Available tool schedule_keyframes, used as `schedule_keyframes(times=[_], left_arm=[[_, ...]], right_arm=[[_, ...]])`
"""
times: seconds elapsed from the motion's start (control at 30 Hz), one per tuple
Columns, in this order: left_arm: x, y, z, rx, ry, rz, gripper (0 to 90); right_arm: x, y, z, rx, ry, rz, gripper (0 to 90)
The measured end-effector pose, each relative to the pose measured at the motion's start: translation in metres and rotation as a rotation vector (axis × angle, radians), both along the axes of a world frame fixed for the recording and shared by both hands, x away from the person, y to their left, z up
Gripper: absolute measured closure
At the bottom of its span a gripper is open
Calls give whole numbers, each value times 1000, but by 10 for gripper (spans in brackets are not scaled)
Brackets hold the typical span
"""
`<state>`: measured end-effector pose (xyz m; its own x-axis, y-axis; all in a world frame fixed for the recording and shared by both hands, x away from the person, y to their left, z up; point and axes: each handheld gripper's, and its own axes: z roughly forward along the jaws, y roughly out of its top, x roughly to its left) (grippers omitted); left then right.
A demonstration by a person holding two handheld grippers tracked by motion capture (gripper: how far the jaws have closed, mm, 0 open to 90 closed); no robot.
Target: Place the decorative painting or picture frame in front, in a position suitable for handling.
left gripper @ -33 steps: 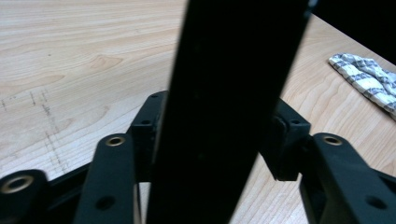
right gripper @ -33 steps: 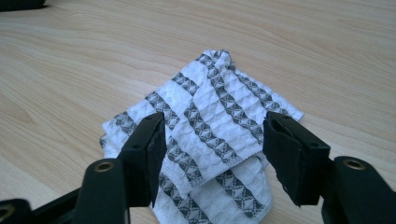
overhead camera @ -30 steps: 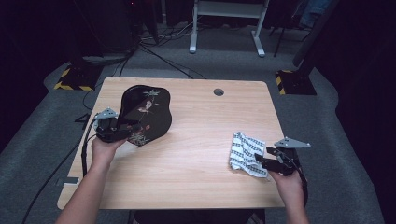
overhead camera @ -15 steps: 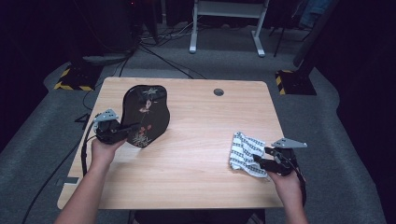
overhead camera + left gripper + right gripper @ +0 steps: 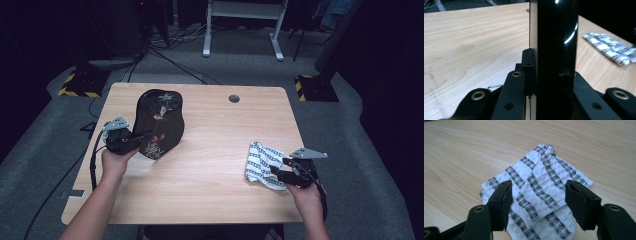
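- No brand, label or legible writing anywhere; only a floral pattern in pink and pale tones on the black tray [image 5: 159,122].
- One tray, one cloth, two grippers, one desk.
- Tray at the left part of the desk [image 5: 210,190], tipped up on edge, clamped at its lower left rim by the left gripper [image 5: 131,140].
- In the left gripper view, glossy black tray [image 5: 556,50] standing upright between the jaws, both jaws pressed against it.
- Left hand [image 5: 116,162] wrapped around the left gripper, forearm entering from the bottom edge.
- Folded white cloth [image 5: 264,162] with dark checked stripes lying flat near the desk's right edge.
- Right gripper [image 5: 282,172] at the cloth's right side, low over it, jaws spread apart.
- In the right gripper view, cloth [image 5: 541,187] lying between and below the two separated jaws; contact with the fabric not clear.
- Same cloth [image 5: 609,48] at the far right in the left gripper view, well apart from the tray.
- Small round hole [image 5: 234,98] in the desk near its far edge.
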<state>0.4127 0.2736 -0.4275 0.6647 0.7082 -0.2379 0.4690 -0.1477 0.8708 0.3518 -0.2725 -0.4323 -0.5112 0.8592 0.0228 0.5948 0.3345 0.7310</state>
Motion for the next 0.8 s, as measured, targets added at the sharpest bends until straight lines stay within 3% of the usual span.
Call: schedule_keyframes(times=[0.17,0.43,0.57,0.8], left_arm=[[-4,-10,9,-31,-2,-46,808],[-11,-39,18,-31,-17,-184,808],[-13,-52,18,-44,-19,-243,808],[-18,-72,14,-24,-27,-335,808]], right_arm=[[0,1,0,0,-2,0,396],[0,2,0,-3,3,6,396],[0,3,1,-6,0,12,396],[0,4,1,-6,1,13,395]])
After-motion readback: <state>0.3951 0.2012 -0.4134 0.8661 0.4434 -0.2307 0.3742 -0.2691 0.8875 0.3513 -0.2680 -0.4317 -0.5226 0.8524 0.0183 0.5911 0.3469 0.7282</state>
